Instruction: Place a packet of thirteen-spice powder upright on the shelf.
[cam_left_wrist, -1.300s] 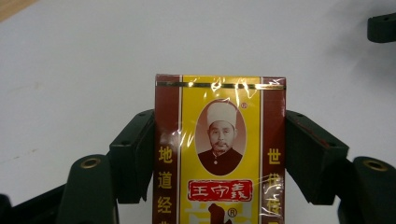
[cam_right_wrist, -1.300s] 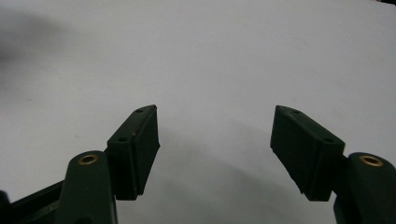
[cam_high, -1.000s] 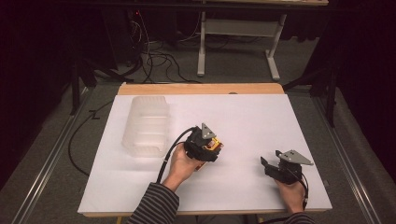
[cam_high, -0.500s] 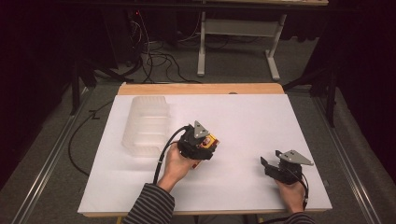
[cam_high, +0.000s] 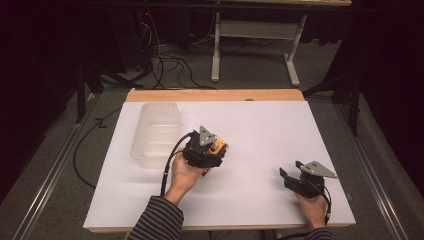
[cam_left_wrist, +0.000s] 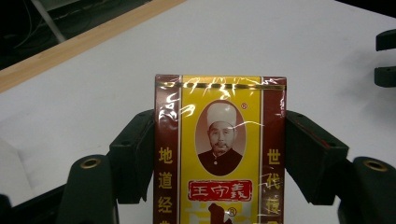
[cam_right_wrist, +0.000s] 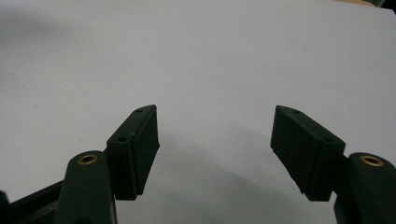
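So my right claw (cam_high: 294, 179) is parked down at about 4 o'clock on the table (cam_high: 280, 125), jaws spread wide with nothing but white tabletop between them. I'd guess I'm just keeping it out of the way while the other hand does the work.

Moving up toward the middle, roughly 7 o'clock from the table's centre, my left claw (cam_high: 212, 150) has its jaws clamped on the long sides of a box (cam_left_wrist: 219, 154), a yellow and dark red one wrapped in shiny film with a portrait printed on the front. The pads sit square on both edges partway down, and the top end sticks out past them, so the grip looks solid to me. Can't tell from the overhead shot whether the box is lifted off the table or resting on it.

Further out at around 10 o'clock there's a clear plastic container (cam_high: 155, 134), just beside that hand. My bet is the box belongs with it.
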